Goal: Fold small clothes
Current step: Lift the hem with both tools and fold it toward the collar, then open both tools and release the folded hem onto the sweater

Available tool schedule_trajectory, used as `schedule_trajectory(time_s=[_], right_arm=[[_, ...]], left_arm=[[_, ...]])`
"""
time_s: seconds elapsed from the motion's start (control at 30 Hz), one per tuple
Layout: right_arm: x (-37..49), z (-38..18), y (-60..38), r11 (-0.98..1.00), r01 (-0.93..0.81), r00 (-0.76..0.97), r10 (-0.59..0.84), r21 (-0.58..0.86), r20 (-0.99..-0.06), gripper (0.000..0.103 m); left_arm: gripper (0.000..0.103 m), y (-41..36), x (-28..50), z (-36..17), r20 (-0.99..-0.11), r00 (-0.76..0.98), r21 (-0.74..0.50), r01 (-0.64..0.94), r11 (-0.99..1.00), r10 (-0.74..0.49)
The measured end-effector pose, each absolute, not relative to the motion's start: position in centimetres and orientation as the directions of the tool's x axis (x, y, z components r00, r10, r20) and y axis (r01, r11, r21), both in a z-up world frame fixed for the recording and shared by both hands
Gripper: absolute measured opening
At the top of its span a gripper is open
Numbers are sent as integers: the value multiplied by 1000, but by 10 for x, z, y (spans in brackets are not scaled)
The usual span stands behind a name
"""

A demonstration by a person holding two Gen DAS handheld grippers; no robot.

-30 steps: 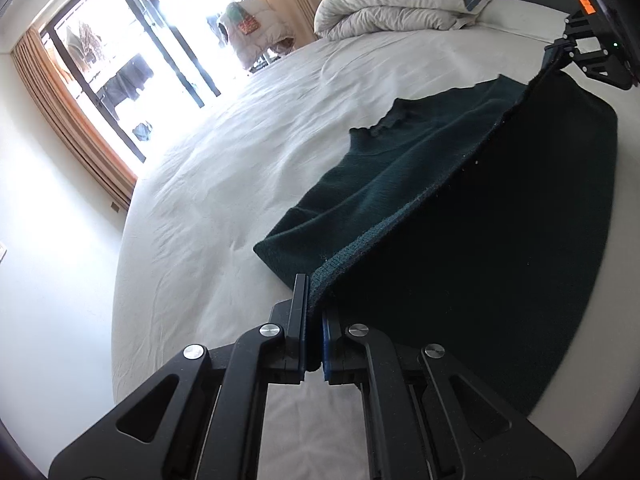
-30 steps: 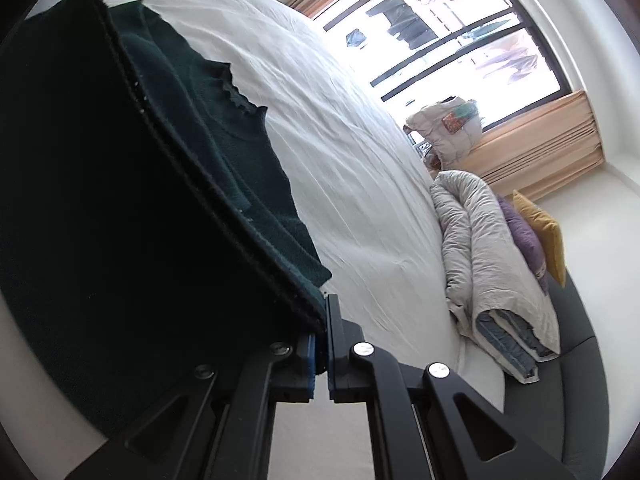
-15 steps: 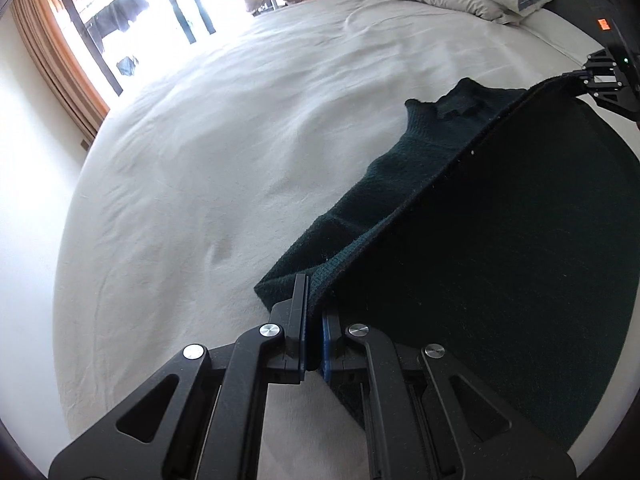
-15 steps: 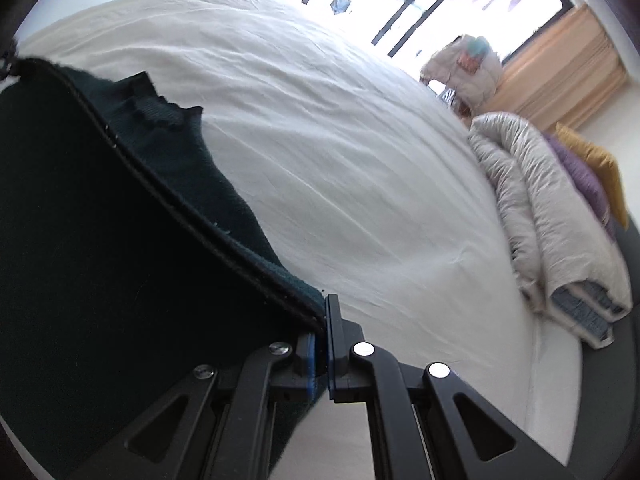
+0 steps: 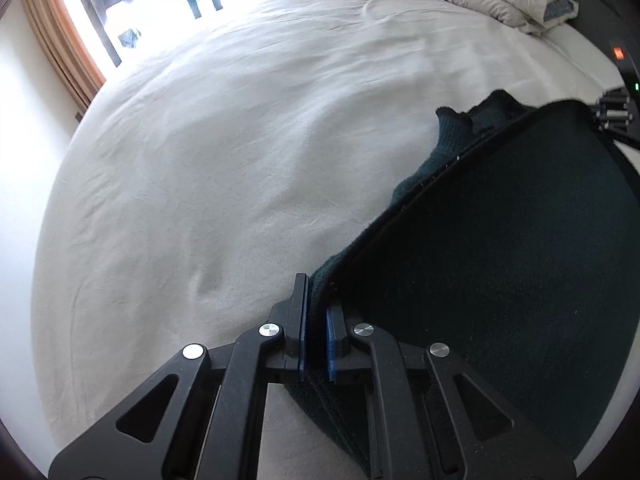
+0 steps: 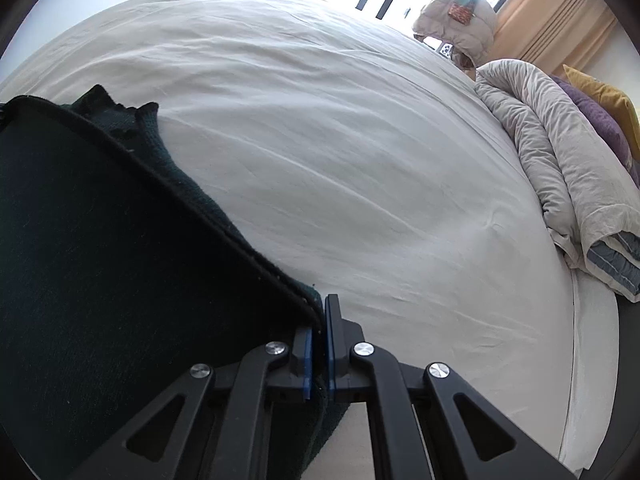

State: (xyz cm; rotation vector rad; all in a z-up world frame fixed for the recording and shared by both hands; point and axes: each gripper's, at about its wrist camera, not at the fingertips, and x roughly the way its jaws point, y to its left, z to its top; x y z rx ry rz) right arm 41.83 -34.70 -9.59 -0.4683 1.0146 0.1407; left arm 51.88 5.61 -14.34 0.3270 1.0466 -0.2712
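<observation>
Sweater (image 5: 500, 264): lying on bed (image 5: 240, 160), hem being carried over toward collar | Left gripper (image 5: 315, 334): jaws narrow, just easing apart, hem between pads | Right gripper (image 6: 318, 344): pinching opposite corner | Risk: left corner slipping early, skewing fold.

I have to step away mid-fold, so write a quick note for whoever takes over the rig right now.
Left gripper: jaws have just eased open slightly, the dark green sweater hem corner between its pads.
Right gripper: shut on the other hem corner.
Sweater: hem carried over the body toward the collar, on the white bed sheet.
Done: hem lifted and brought forward.
Left: lay the hem down, release, finish folding.
</observation>
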Motion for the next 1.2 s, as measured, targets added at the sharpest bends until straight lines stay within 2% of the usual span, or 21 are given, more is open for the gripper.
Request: schedule_trajectory(time_s=[0.07, 0.13, 0.17, 0.2, 0.23, 0.27, 0.33, 0.47, 0.6, 0.7, 0.87, 0.93, 0.97, 1.0, 1.07, 1.1, 1.13, 1.17, 1.2], right_arm=[[419, -99, -346, 891, -328, 523, -105, -314, -846, 3], [418, -100, -345, 894, -323, 522, -105, -310, -847, 3], [419, -100, -345, 898, -317, 519, -104, -304, -848, 4], [420, -100, -346, 903, -309, 517, -103, -298, -850, 9], [423, -100, -349, 906, -301, 516, -108, -297, -850, 11], [424, -99, -351, 909, -291, 519, -112, -298, -848, 15], [424, -98, -351, 915, -284, 523, -104, -287, -846, 15], [423, -97, -349, 919, -270, 544, -101, -287, -833, 15], [424, -98, -350, 931, -238, 560, -101, -276, -823, 15], [425, -99, -350, 933, -222, 573, -109, -282, -812, 15], [428, -107, -352, 942, -176, 575, -136, -285, -807, 16], [430, -107, -358, 953, -136, 582, -146, -272, -800, 36], [430, -105, -364, 960, -91, 590, -161, -263, -791, 58], [431, -104, -372, 967, -47, 594, -175, -251, -785, 74], [428, -97, -394, 980, 57, 606, -185, -189, -774, 81], [425, -91, -401, 982, 101, 610, -188, -160, -770, 81], [418, -82, -407, 983, 131, 633, -181, -125, -753, 78], [410, -71, -407, 981, 153, 662, -192, -120, -724, 69], [400, -60, -405, 978, 168, 692, -207, -124, -692, 66]], left_arm=[[11, 63, 523, -143, -886, 455, 91, 366, 926, -92], [18, 74, 528, -140, -892, 434, 38, 344, 938, -123], [36, 81, 531, -138, -894, 433, 29, 313, 949, -115], [68, 89, 534, -135, -892, 443, 41, 275, 961, -89], [75, 98, 535, -131, -882, 469, 71, 223, 972, -43], [76, 105, 536, -127, -872, 489, 81, 197, 977, -26], [76, 113, 535, -122, -865, 501, 81, 177, 981, -19], [76, 101, 525, -104, -819, 573, 166, 175, 970, 37], [76, 49, 497, -88, -772, 636, 211, 268, 940, -8], [76, 4, 473, -106, -784, 621, 302, 364, 881, 12], [76, 15, 456, -145, -824, 566, 231, 305, 924, 19], [76, 26, 444, -149, -815, 580, 205, 264, 942, 14], [76, 29, 439, -150, -814, 581, 195, 255, 947, 11], [76, 31, 436, -151, -810, 586, 192, 252, 949, 8], [76, 37, 432, -150, -809, 588, 175, 237, 956, 2], [77, 39, 429, -151, -809, 588, 169, 235, 957, -1], [77, 40, 428, -151, -807, 591, 167, 232, 958, -3], [77, 39, 429, -152, -804, 595, 168, 228, 959, 0], [77, 42, 423, -151, -801, 599, 170, 224, 960, 3]])
